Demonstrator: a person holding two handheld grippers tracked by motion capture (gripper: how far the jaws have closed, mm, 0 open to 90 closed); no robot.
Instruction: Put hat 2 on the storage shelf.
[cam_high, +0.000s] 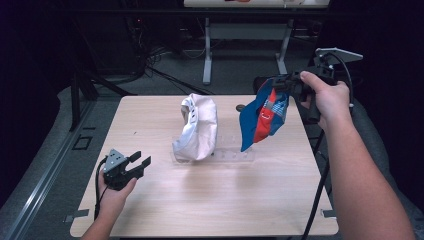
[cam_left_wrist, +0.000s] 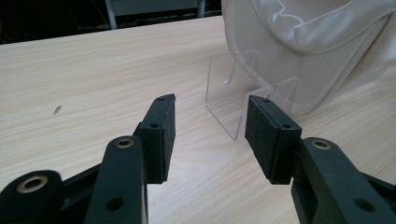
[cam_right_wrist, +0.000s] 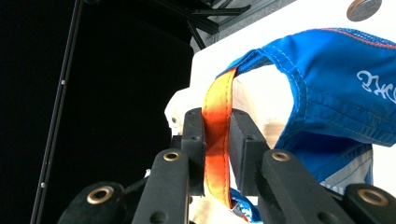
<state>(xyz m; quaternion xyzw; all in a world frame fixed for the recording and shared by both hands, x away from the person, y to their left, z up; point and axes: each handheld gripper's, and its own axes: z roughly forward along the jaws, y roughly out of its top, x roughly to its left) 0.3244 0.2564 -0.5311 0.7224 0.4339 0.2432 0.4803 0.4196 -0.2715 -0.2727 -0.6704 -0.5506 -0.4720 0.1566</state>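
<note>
Two caps concern us: the white cap (cam_high: 196, 127) already sits on the clear stand (cam_left_wrist: 233, 100), just ahead of our left fingers (cam_left_wrist: 161, 135), which stand apart. Our right fingers (cam_right_wrist: 194, 140) clamp the blue cap's (cam_high: 262, 117) orange strap (cam_right_wrist: 217, 140), hanging above the desk (cam_high: 200, 200); placing remains.

you're working in a lab-like room. cables (cam_high: 150, 65) snake over grey floor beyond your wooden table's (cam_high: 165, 210) far edge, near another desk's metal legs (cam_high: 207, 50).
</note>
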